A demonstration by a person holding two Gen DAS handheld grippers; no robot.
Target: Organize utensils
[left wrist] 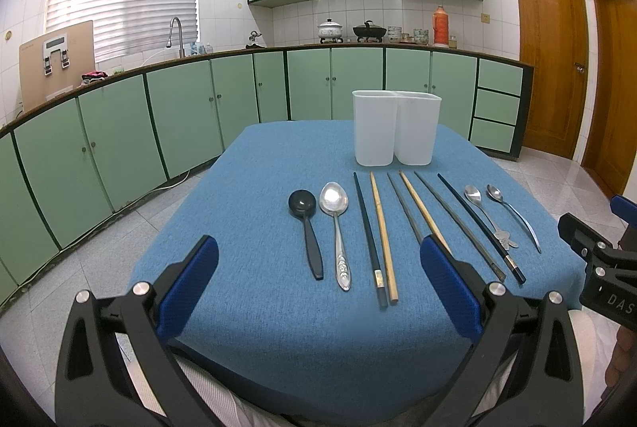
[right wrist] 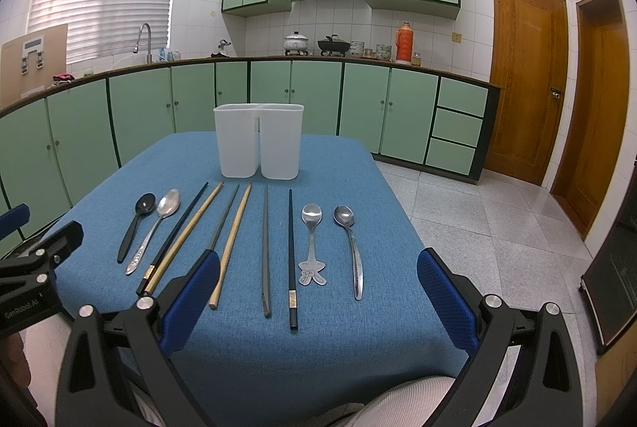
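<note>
**Operator:** Before any utensil is lifted, confirm state. Left gripper (left wrist: 318,283): fingers spread wide, nothing held, poised above near edge of blue table (left wrist: 254,327). Right gripper (right wrist: 318,295): likewise spread and empty, above near edge on the other side.

**Checker:** Location of work items?

**Operator:** Laid in one row on the cloth, handles toward the near edge. White two-compartment holder (left wrist: 396,126) upright behind the row, both compartments apparently empty.

**Checker:** Count by type.

**Operator:** Spoons, four: black spoon (left wrist: 304,228), large silver spoon (left wrist: 336,224) just beside it, rabbit-handled spoon (right wrist: 311,244), plain steel spoon (right wrist: 350,248). Chopsticks, six: two black chopsticks (right wrist: 292,260), two wooden chopsticks (right wrist: 233,244), two grey chopsticks (right wrist: 265,252). Holder, one.

**Checker:** Recommended technique for first pick?

**Operator:** Judged best: start at an outer spoon nearest each gripper. Descend with fingers straddling the handle, close at mid-handle, lift clear, tilt upright, lower into one compartment. Reserve one compartment for spoons, the other for chopsticks. Avoid sweeping neighbouring sticks; black and wooden sticks on the left lie nearly touching.
</note>
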